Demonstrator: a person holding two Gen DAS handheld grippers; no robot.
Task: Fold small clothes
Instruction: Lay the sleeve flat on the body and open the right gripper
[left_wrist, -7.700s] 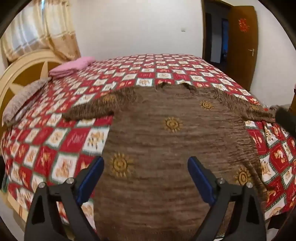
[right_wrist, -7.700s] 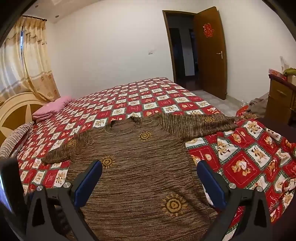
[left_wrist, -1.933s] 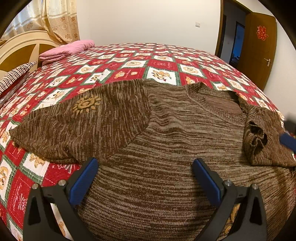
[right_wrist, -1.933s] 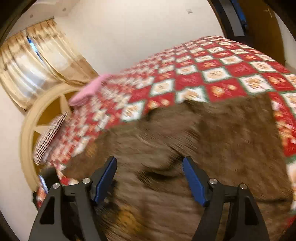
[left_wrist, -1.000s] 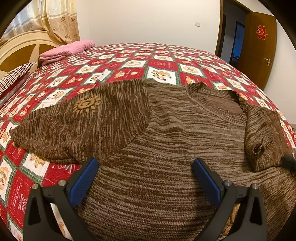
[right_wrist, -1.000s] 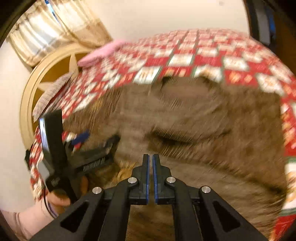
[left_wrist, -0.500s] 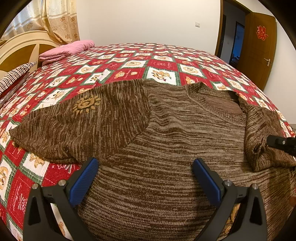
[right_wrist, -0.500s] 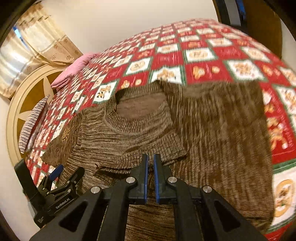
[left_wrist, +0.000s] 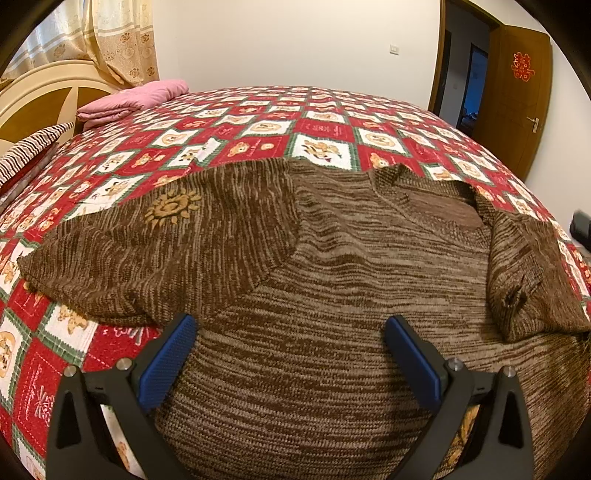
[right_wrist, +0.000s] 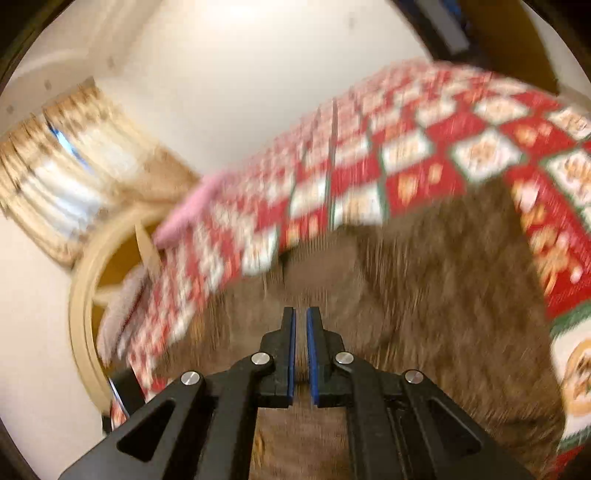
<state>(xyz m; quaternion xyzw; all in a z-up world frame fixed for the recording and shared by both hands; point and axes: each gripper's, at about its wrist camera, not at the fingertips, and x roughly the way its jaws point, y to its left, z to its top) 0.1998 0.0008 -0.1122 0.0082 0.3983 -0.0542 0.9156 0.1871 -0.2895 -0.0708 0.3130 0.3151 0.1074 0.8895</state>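
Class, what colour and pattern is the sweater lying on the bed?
Streaky brown knit sweater with golden sun motifs; clearest in the left wrist view.

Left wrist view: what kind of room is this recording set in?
A home bedroom, most likely. A brown knit sweater lies spread on a bed covered by a red patchwork quilt, with a curved cream headboard and folded pink bedding at the far left, and a wooden door standing open.

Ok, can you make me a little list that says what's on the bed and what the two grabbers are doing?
bed cover: red and white checked quilt
clothing: brown sweater lying flat
sweater's left-side sleeve: spread out over the quilt
sweater's right-side sleeve: folded in over the body
left gripper: open above the sweater
right gripper: nearly closed, nothing between the pads, view blurred
extra: pink folded cloth near the headboard
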